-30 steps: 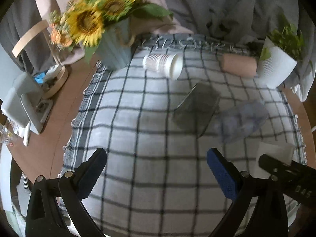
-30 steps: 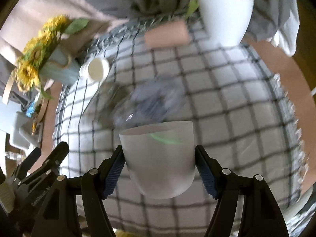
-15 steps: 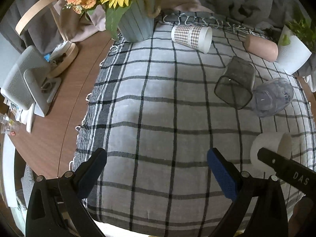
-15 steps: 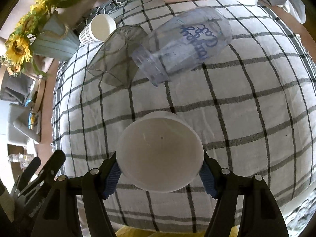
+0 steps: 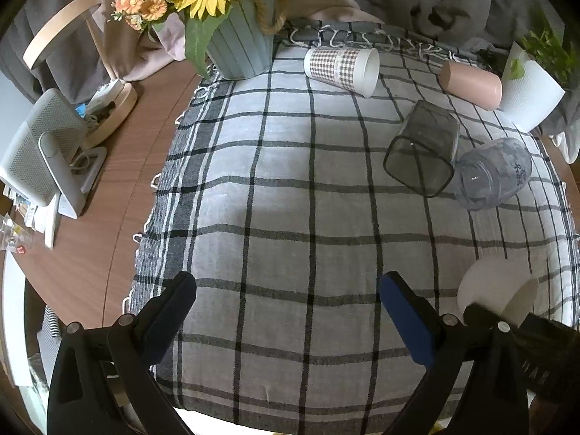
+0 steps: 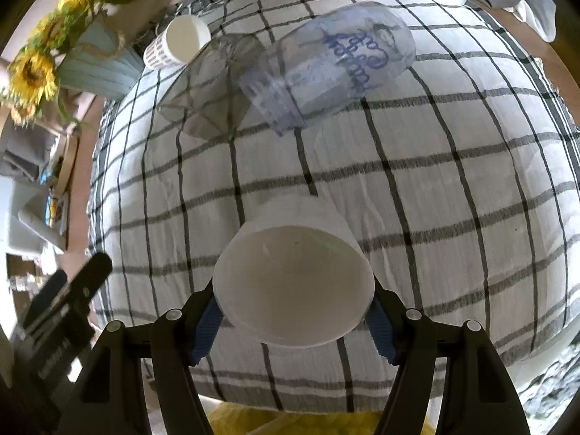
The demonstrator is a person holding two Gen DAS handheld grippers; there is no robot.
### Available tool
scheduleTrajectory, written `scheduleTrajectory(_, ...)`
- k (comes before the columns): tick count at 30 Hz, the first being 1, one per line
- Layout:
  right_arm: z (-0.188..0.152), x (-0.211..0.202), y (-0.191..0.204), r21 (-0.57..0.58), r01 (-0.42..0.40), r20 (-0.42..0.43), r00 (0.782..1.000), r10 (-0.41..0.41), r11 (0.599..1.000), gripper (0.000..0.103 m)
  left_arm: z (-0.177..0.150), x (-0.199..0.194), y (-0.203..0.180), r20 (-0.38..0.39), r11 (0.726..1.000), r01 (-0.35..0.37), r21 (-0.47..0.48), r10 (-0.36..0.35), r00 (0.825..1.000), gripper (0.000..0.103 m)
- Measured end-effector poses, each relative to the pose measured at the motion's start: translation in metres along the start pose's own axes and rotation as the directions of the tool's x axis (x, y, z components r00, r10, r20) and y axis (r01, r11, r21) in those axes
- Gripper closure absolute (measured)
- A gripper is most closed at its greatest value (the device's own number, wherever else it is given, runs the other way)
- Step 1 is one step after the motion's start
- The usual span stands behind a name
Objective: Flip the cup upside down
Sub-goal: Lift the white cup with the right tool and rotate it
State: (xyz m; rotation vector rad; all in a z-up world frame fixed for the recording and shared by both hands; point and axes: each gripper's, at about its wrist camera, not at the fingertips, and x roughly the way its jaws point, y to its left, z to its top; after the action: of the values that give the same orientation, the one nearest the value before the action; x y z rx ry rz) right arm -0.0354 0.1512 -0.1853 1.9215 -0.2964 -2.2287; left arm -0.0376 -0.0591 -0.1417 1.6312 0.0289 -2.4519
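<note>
My right gripper is shut on a plain white cup. The cup is tipped, with its open mouth toward the camera and its base pointing down at the checked cloth. The cup also shows in the left wrist view at the lower right, behind the right gripper's black body. My left gripper is open and empty over the near part of the cloth.
Several cups lie on their sides at the back: a checked paper cup, a pink cup, a smoky square glass and a clear jar with blue writing. A sunflower pot and a white planter stand at the far edge.
The right gripper has turned the white cup from upright to mouth-toward-camera, base down toward the cloth. The left gripper has risen and pulled back a little, still open.
</note>
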Motion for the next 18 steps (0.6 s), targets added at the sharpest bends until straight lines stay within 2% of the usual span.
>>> scheduleTrajectory(4, -0.011, 0.006, 0.002, -0.021, 0.012, -0.041, 0.999, -0.013, 1.000, 0.034, -0.004, 0.002, -0.001, -0.009, 1.000, 0.005, 0.002, -0.005, 1.000, 0.000)
scheduleTrajectory(13, -0.026, 0.017, -0.005, 0.020, -0.010, -0.087, 0.996, 0.011, 1.000, 0.034, -0.013, 0.005, 0.002, -0.027, 1.000, -0.002, 0.001, 0.002, 1.000, 0.000)
scheduleTrajectory(14, -0.027, 0.017, -0.005, 0.020, -0.010, -0.082, 0.997, 0.012, 1.000, 0.033, -0.013, 0.005, 0.003, -0.028, 1.000, -0.004, -0.001, 0.004, 1.000, 0.000)
scheduleTrajectory(16, -0.028, 0.014, -0.003, 0.016, -0.017, -0.071, 0.997, 0.018, 1.000, 0.019, -0.014, 0.004, 0.006, -0.025, 1.000, -0.006, -0.010, 0.006, 1.000, 0.000)
scheduleTrajectory(18, -0.030, 0.008, -0.002, 0.014, -0.034, -0.049, 0.998, 0.035, 0.999, 0.016, -0.014, 0.001, 0.008, -0.017, 1.000, -0.017, -0.020, 0.017, 1.000, 0.000)
